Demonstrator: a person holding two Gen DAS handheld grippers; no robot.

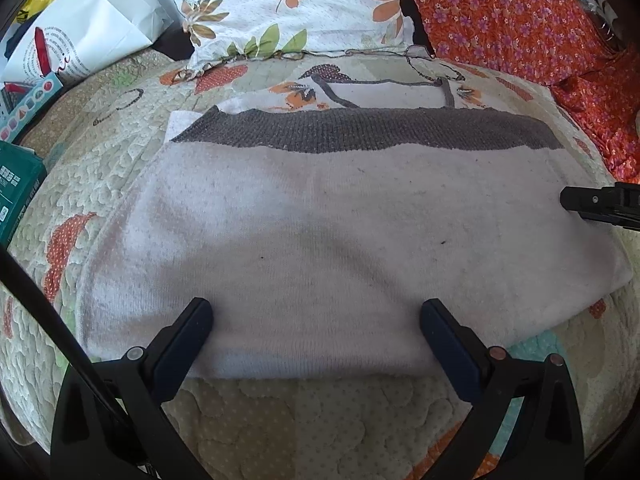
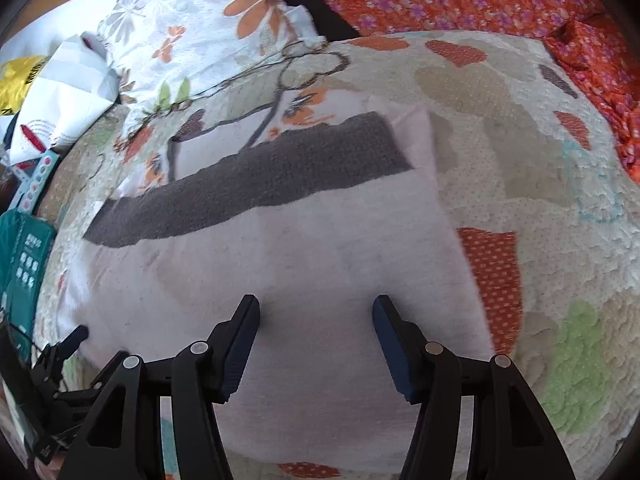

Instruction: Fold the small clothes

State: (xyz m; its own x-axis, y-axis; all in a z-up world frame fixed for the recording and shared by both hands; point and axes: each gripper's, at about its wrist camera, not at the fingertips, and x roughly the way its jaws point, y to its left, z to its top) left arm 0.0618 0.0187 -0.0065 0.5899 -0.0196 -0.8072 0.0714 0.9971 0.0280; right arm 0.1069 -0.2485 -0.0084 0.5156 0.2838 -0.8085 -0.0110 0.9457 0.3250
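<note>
You have one garment in front of you — a pale knit sweater (image 1: 320, 240) with a single grey ribbed band (image 1: 360, 130) along its far edge, lying folded flat in the middle of the quilted bedspread (image 1: 100, 168). Behind it, at the bed's far edge, sit two cushions: one white floral pillow (image 1: 288, 4) and one orange floral cushion (image 1: 500, 12). Along the bed's left edge you have one white paper bag (image 1: 92, 28) and one teal box (image 1: 16, 196).

Your left gripper (image 1: 316, 316) hovers low over the sweater's near edge, fingers pointing toward the grey band, jaws spread wide with nothing between them. Your right gripper (image 2: 316, 312) stands over the sweater's right half, angled toward the far-left corner of the bed, jaws likewise well apart and empty; whether its fingertips (image 2: 250, 312) touch the knit, you cannot tell. In the left wrist view its tip (image 1: 588, 200) shows at the sweater's right edge.

The sweater's right edge runs straight — beyond it the bedspread lies bare out to the orange cushion. On the left, a narrower strip of quilt separates the sweater from the teal box.
</note>
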